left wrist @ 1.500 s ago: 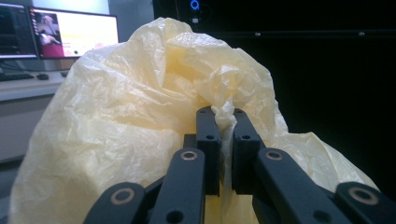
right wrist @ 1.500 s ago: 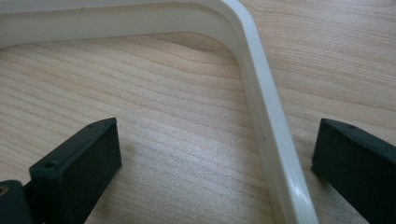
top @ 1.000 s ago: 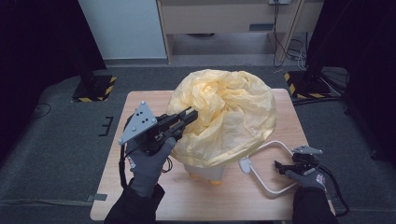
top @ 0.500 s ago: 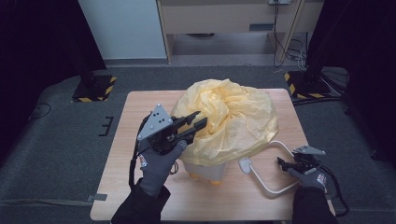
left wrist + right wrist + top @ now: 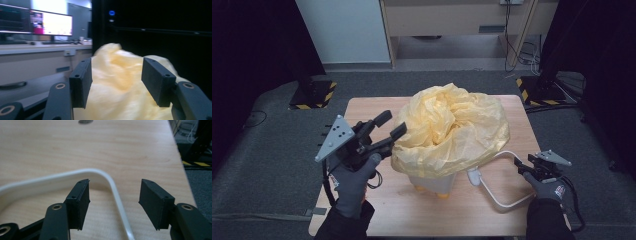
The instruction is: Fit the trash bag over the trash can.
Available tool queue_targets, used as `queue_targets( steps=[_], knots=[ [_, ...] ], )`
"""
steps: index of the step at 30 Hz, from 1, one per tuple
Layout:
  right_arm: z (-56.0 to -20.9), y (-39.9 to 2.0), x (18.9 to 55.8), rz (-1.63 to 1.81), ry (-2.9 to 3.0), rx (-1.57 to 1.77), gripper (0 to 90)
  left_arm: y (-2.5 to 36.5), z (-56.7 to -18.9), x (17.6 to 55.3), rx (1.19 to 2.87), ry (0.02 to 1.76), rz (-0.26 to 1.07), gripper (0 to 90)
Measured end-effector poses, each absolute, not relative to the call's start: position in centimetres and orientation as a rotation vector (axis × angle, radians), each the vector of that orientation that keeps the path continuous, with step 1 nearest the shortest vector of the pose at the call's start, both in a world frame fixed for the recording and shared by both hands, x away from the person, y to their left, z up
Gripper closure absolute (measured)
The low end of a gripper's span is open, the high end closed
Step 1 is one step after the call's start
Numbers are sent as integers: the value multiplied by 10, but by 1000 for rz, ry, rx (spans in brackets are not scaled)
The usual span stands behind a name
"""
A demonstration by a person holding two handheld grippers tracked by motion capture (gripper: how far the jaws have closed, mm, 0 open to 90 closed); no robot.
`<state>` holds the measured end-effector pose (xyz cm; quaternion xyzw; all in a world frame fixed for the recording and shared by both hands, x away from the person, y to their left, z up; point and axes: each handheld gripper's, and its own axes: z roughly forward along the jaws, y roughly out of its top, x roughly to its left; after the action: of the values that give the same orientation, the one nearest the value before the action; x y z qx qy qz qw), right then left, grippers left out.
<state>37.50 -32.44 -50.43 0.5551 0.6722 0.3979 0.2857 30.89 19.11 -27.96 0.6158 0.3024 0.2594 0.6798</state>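
On the bench (image 5: 377,210), mid-frame in the high view, a white bin (image 5: 432,182) stands with a yellow bag (image 5: 454,127) ballooned over its top, skirt draped down the sides, not tucked or flattened. The bin's white handle loop (image 5: 504,177) lies out flat on the bench toward the right.

Left hand-held gripper (image 5: 389,125): jaws apart, raised just beside the bag's left edge, nothing between them. Left gripper view looks straight at the bag (image 5: 117,85) through the gap, film close but not pinched.

Right hand-held gripper (image 5: 524,167): jaws apart, low at the handle loop's far bend. Right gripper view has the loop (image 5: 110,185) running up between the jaws, no contact that I can see.

Status, my read: bag is over the bin, so lining looks started. Left to do: grab the film, push the air out, seat the edge around the rim. Handle not gripped yet. Can't tell how far the bag reaches inside the bin.
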Motion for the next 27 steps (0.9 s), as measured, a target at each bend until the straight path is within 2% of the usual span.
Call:
queue_targets(
  steps=[9,16,27],
  knots=[
    [-481,-317,378,1105,1696,1449,414,220,-315,337,1355,829,695,406],
    [-456,-305,381,1180,1653,1401,417,212,-337,343,1386,838,649,413],
    [-411,-287,381,1303,1559,1347,413,202,-343,341,1437,857,622,420]
  ],
)
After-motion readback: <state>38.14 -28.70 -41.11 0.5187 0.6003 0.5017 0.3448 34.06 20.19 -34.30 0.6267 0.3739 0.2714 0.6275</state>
